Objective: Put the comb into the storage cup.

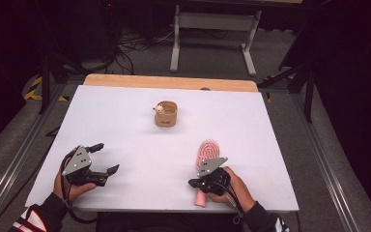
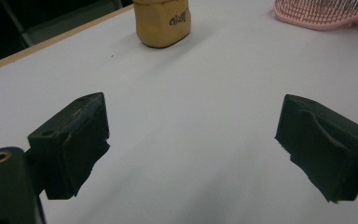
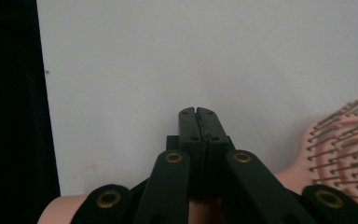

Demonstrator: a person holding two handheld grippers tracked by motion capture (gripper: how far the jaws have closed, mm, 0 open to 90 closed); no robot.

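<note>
A pink hairbrush lies bristles up at the front right of the white table, its handle pointing at the near edge. My right gripper hovers across that handle, jaws shut against each other with nothing between them; in the right gripper view the gripper has the brush head at its right and the handle passing beneath. My left gripper rests at the front left, wide open and empty, as the left gripper view confirms. A tan round cup stands mid-table.
A small pale object sits at the cup's rim. The left gripper view has the cup far ahead and the brush at top right. A wooden strip borders the table's far edge; a metal frame stands beyond.
</note>
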